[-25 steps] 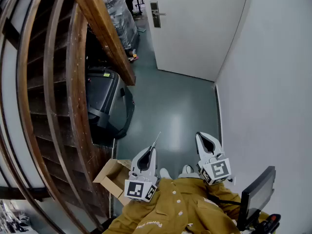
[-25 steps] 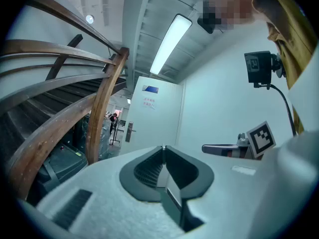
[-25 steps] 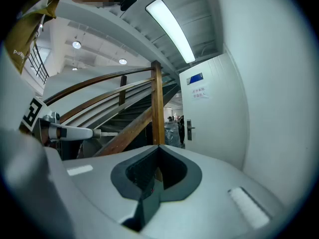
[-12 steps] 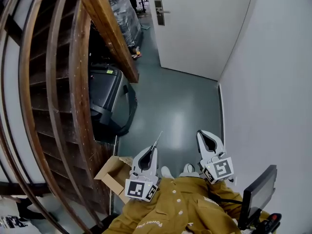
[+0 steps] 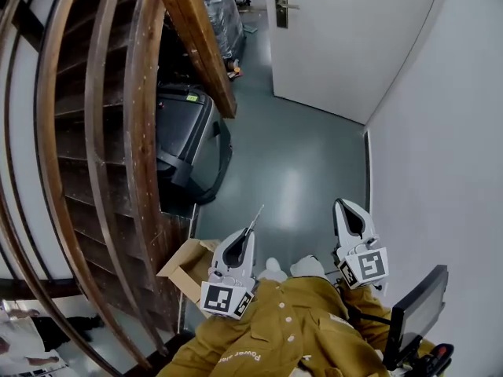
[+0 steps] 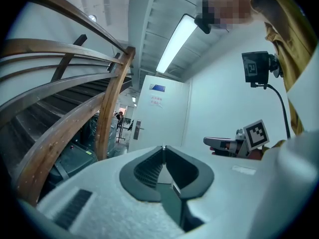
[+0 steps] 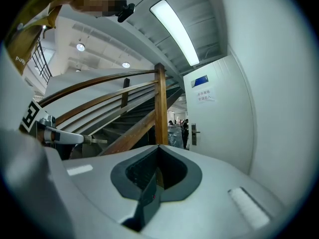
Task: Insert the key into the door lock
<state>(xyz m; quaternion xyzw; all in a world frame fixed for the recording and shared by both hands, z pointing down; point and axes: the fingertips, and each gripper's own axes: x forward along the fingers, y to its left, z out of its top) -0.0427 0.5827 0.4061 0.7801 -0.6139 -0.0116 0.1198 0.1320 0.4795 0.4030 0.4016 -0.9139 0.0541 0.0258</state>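
A white door (image 5: 338, 38) stands at the far end of the corridor, its lock plate and handle (image 5: 281, 5) on its left edge. My left gripper (image 5: 246, 238) is shut on a thin metal key (image 5: 255, 218) that sticks out forward from its tips. It is still far from the door. The right gripper view shows that key (image 7: 97, 141) jutting from the left gripper (image 7: 82, 139). My right gripper (image 5: 343, 204) is beside it, shut and empty. The lock plate also shows small in both gripper views (image 6: 136, 130) (image 7: 193, 133).
A wooden stair banister (image 5: 196, 45) runs along the left. Under it stand a black case (image 5: 189, 140) and a cardboard box (image 5: 185, 269). Plastic-wrapped goods (image 5: 224, 14) sit near the door. A white wall (image 5: 448, 132) bounds the right. The green floor (image 5: 291, 163) leads up to the door.
Both grippers have moved forward along the corridor toward the door, and the scene has shifted right in the head view. The key stays in the left gripper; the right stays shut.
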